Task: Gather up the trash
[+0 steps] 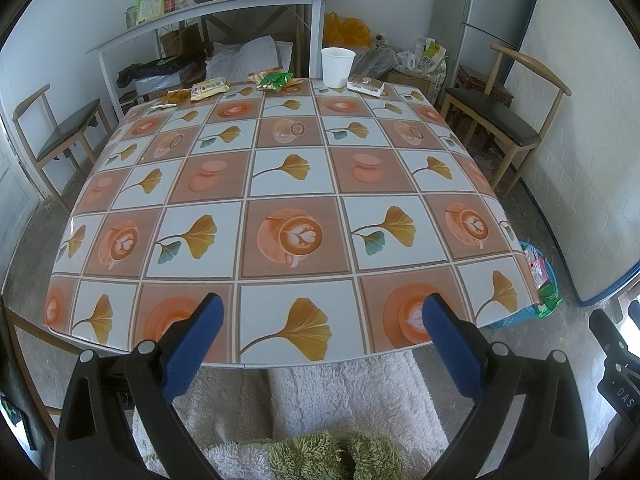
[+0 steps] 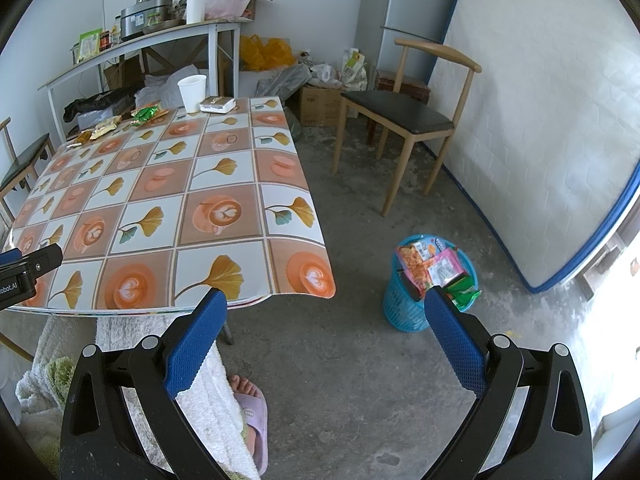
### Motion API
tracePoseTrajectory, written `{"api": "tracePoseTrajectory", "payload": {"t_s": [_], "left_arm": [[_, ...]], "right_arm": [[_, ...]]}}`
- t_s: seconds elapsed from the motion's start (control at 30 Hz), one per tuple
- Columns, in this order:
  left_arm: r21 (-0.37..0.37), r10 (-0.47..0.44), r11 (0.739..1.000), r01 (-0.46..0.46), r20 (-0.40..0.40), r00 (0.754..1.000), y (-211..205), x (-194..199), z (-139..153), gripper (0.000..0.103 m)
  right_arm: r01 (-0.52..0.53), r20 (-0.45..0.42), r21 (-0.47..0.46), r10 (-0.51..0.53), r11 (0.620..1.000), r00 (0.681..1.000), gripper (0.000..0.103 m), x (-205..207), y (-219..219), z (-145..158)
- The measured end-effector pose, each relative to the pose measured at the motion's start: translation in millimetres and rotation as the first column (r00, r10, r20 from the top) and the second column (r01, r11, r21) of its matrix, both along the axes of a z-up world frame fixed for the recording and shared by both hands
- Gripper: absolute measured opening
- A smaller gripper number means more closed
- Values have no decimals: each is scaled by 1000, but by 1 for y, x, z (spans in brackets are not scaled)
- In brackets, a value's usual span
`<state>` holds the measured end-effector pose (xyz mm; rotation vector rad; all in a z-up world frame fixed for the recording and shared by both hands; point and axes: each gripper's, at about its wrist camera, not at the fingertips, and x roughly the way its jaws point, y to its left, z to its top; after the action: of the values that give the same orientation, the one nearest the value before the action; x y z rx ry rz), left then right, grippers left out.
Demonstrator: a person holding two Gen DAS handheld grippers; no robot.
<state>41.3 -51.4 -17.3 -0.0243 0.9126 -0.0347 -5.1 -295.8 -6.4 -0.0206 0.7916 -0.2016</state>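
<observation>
Two tongs are wide open and hold nothing: the left tongs hang over the near edge of the bench, and the right tongs hang off its near right corner. Snack wrappers and a white cup sit along the far edge. The blue basket stands on the floor by the right edge, full of wrappers.
</observation>
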Motion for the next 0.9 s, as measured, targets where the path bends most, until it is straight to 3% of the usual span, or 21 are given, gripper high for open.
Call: {"api": "tracePoseTrajectory", "payload": {"t_s": [0.9], "left_arm": [[-2, -1, 1000, 1, 3, 1000, 1, 0, 1, 97]], "right_arm": [[0, 3, -3, 0, 1000, 1000, 95, 1, 2, 3]]}}
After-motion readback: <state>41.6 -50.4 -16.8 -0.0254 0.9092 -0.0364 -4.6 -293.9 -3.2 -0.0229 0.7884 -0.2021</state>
